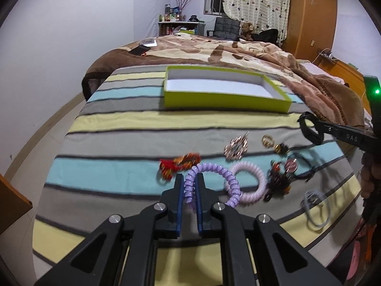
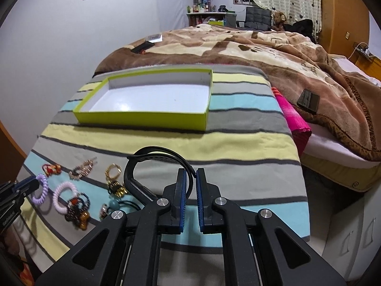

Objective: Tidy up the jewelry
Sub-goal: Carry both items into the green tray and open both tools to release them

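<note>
A purple spiral plastic hair tie (image 1: 209, 174) is clamped between the blue-padded fingers of the left hand-held gripper (image 1: 190, 178); part of its coil is pinched between the pads, and the rest loops out to the right above the striped blanket (image 1: 114, 124) spread over the bed. Just beside it, a pale pink spiral hair tie (image 1: 252, 181) is seen lying on the blanket, overlapped at its near edge by the purple one.

A black rubber wristband (image 2: 152, 164) is gripped by the right hand-held gripper (image 2: 192, 174), whose jaws are drawn nearly together on a thin section of the strap; the remainder of the band is arched out to the left, clear of the blanket.

The other pieces are scattered on the blanket near the two hair ties: a red and orange beaded ornament (image 1: 178, 164), a rose-gold metal hair clip (image 1: 237, 149), a gold ring with a dark charm (image 1: 273, 144), a dark beaded cluster (image 1: 278, 183) and a grey cord loop (image 1: 314, 207).

Further back on the blanket, well apart from the jewelry, a shallow lime-green cardboard tray with a white inside (image 1: 226, 101) is set flat; nothing can be seen inside it.
</note>
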`<state>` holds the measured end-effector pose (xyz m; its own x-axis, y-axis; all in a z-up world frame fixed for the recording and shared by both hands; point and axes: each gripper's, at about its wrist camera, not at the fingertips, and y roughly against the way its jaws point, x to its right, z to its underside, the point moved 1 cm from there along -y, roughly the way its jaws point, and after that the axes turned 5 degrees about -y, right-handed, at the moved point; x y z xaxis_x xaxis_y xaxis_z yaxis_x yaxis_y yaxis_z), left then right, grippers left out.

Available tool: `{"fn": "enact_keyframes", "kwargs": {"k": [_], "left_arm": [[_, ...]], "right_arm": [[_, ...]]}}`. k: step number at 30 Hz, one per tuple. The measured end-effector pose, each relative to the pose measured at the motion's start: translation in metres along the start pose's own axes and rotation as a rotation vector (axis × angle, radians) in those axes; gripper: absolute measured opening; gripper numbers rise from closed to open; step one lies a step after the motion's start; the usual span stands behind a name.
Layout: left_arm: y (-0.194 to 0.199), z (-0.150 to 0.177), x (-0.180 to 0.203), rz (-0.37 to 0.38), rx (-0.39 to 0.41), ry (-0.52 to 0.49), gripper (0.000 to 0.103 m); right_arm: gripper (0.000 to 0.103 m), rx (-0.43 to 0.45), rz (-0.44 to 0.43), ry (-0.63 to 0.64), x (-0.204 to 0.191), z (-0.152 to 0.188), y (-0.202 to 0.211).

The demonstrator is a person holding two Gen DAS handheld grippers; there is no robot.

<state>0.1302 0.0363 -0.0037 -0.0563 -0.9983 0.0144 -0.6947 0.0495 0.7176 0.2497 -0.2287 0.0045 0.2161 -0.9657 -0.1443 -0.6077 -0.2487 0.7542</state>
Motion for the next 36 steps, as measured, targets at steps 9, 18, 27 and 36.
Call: {"fn": "enact_keyframes", "kwargs": {"k": [9,18,27,36], "left_arm": [[-0.013,-0.076,0.007,0.031,0.085,-0.069,0.009],[-0.085,-0.154,0.013,0.080,0.062,-0.093,0.009],[-0.168,-0.179,0.007,0.070,-0.048,-0.049,0.010],[-0.196,-0.184,0.009,0.055,-0.090,-0.043,0.010]], "right_arm": [[0.008,0.035,-0.037,0.032,-0.017,-0.046,-0.009],[0.008,0.010,-0.037,0.054,-0.033,-0.102,-0.064],[0.008,-0.074,-0.006,0.054,-0.033,-0.134,-0.129],[0.008,-0.133,0.025,0.060,-0.035,-0.142,-0.166]]}}
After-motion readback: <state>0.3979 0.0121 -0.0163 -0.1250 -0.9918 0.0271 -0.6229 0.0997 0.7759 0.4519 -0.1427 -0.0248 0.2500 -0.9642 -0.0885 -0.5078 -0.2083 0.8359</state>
